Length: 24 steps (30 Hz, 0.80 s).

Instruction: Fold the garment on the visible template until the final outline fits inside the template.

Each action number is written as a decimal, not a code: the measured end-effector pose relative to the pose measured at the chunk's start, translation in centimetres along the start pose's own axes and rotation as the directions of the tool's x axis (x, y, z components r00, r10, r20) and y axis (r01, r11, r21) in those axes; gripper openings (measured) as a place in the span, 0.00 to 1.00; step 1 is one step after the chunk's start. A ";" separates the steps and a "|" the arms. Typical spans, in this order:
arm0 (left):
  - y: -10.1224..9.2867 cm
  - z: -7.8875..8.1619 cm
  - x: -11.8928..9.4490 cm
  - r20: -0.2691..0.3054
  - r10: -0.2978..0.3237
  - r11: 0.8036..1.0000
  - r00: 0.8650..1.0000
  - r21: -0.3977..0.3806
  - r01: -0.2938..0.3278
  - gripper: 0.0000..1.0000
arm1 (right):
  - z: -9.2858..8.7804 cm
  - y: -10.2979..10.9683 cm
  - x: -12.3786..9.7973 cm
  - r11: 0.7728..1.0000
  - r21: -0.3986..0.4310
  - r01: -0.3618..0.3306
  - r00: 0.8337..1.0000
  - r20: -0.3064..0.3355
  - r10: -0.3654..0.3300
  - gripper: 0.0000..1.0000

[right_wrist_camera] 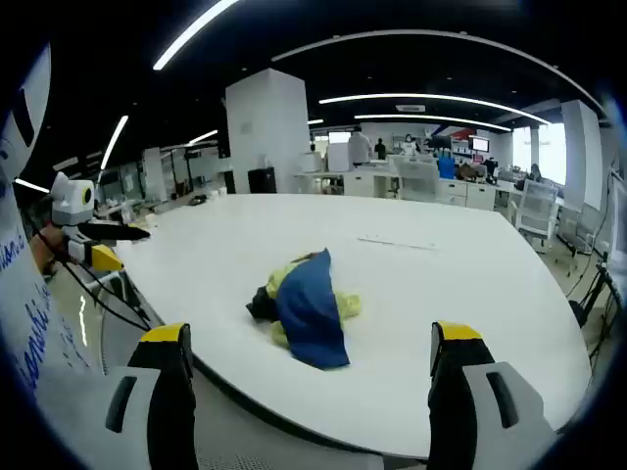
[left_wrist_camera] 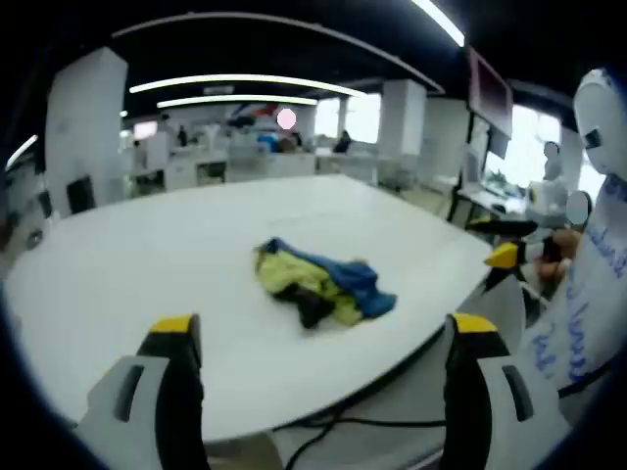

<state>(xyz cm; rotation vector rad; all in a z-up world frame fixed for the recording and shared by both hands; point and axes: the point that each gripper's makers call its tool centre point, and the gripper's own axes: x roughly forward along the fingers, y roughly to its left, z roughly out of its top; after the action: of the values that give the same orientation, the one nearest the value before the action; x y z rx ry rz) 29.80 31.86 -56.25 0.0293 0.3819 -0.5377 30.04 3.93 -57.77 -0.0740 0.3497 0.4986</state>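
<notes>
— Two grippers, nearest first. Left gripper (left_wrist_camera: 323,338) at the bottom of the left gripper view, yellow-tipped jaws spread wide, nothing between them. Right gripper (right_wrist_camera: 312,343) the same in the right gripper view: wide apart, holding nothing.

— And above the table or past its edge?

— Both hanging back near the rim of the white table (left_wrist_camera: 127,264), apart from the cloth. Black cables under the near edge in the left gripper view.

— Next out?

— Garment (left_wrist_camera: 323,282) crumpled in a heap on the tabletop, roughly mid-table, well clear of both grippers. Yellow and blue, with a dark patch at its near side in the left gripper view. Seen from the right gripper view, garment (right_wrist_camera: 309,311) with a blue flap draped over the yellow, dark bit poking out at its left.

— Any template outline?

— Cannot tell; only a faint short line on the table (right_wrist_camera: 441,284) beyond the heap.

— Farther still?

— Open office: white pillar (right_wrist_camera: 266,132), desks, chairs, ceiling light strips, people standing at the back.
</notes>
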 end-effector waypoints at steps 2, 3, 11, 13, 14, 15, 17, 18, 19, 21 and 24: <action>-0.2 0.2 0.1 0.006 -0.010 1.000 1.000 0.002 0.010 1.00 | 0.0 -0.2 0.0 1.000 0.000 0.006 1.000 0.003 -0.006 1.00; -0.3 0.2 0.2 0.005 -0.014 1.000 1.000 0.002 0.014 1.00 | 0.1 -0.2 0.1 1.000 0.004 0.007 1.000 0.005 -0.007 1.00; -0.6 -0.4 0.4 -0.020 -0.031 0.999 0.999 0.011 0.031 1.00 | 0.3 0.6 0.3 0.998 0.050 -0.027 0.999 0.024 0.026 1.00; -0.8 -0.3 0.3 -0.015 -0.038 0.999 0.999 0.005 0.038 1.00 | 0.2 0.7 0.3 0.998 0.051 -0.029 0.999 0.022 0.028 1.00; -0.8 -0.4 0.3 -0.014 -0.040 0.999 0.999 0.003 0.040 1.00 | 0.2 0.7 0.3 0.998 0.051 -0.029 0.999 0.023 0.028 1.00; -0.8 -0.4 0.3 -0.017 -0.039 0.999 0.999 0.003 0.039 1.00 | 0.3 0.7 0.3 0.998 0.051 -0.028 0.999 0.023 0.027 1.00; -0.8 -0.5 0.3 -0.019 -0.039 0.999 0.999 0.005 0.039 1.00 | 0.3 0.6 0.2 0.999 0.048 -0.025 0.999 0.025 0.024 1.00; -0.8 -0.5 0.3 -0.019 -0.040 0.999 0.999 0.004 0.040 1.00 | 0.4 0.6 0.2 0.999 0.047 -0.025 0.999 0.025 0.023 1.00; -0.8 -0.4 0.3 -0.017 -0.037 0.999 0.999 0.005 0.037 1.00 | 0.4 0.6 0.2 0.999 0.047 -0.025 0.999 0.025 0.024 1.00; -0.7 -0.1 0.3 0.001 -0.030 0.999 1.000 0.015 0.030 1.00 | 0.5 0.5 0.1 0.998 0.056 -0.027 0.999 0.031 0.025 1.00; -0.8 -0.3 0.3 -0.009 -0.040 0.999 0.999 0.007 0.040 1.00 | 0.6 0.5 0.2 0.998 0.058 -0.025 0.999 0.034 0.023 1.00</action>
<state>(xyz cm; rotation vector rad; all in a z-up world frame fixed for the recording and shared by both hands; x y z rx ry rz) 29.54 31.03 -56.64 0.0310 0.3902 -0.5791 30.10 4.55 -57.28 -0.0054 0.3328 0.5130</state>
